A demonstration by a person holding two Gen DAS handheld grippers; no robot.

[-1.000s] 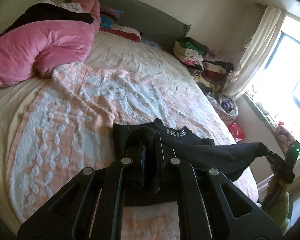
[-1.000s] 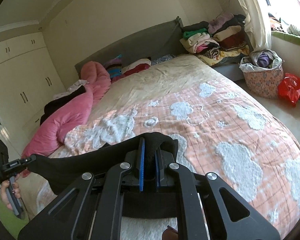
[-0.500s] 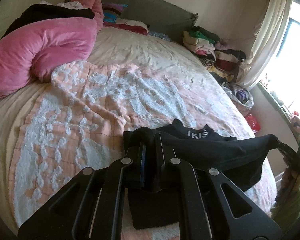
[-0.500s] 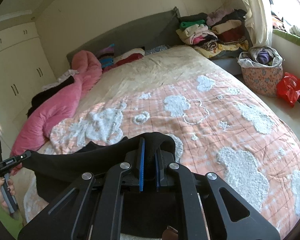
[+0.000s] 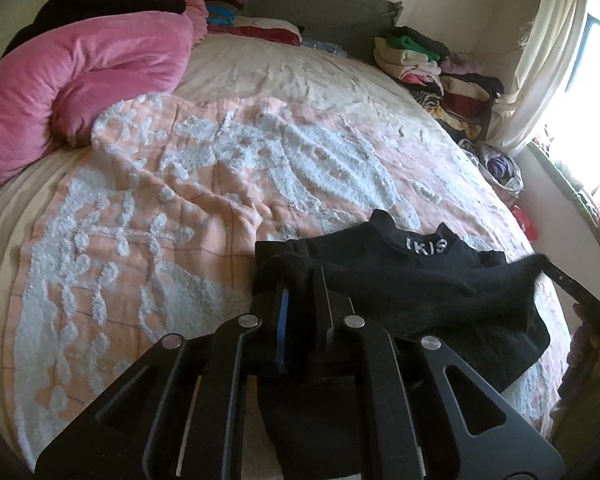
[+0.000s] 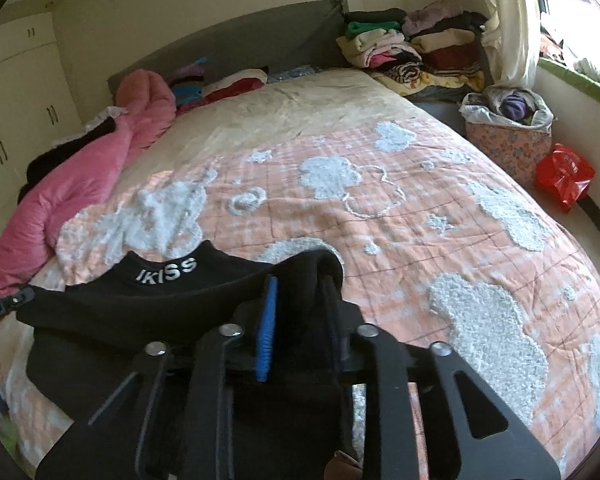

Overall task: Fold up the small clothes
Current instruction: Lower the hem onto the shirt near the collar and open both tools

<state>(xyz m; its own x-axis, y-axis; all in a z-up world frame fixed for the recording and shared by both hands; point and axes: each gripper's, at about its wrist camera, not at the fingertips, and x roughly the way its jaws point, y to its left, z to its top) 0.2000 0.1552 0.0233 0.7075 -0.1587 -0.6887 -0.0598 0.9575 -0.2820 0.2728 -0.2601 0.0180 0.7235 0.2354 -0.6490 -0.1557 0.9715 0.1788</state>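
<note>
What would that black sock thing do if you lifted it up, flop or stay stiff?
Probably flop: the black garment sags between the left gripper and the right gripper. It looks light, since small pinches carry it. It likely won't slide much on the fuzzy pink blanket.

Garment (image 5: 420, 280) lies on the quilt (image 5: 180, 200) at the near edge of the bed (image 5: 300, 68), stretched between both grippers: left gripper (image 5: 300, 304) at its left end, right gripper (image 6: 300, 300) at its right end. Quilt covers the near half of the bed. Duvet roll (image 5: 80, 80) lies along the bed's left side. Headboard (image 5: 320, 4) is behind. Clothes stack (image 6: 412, 52) sits at the far right corner, with a basket (image 6: 508, 136) on the floor right of the bed and a bag (image 6: 564, 176) just beside it.
</note>
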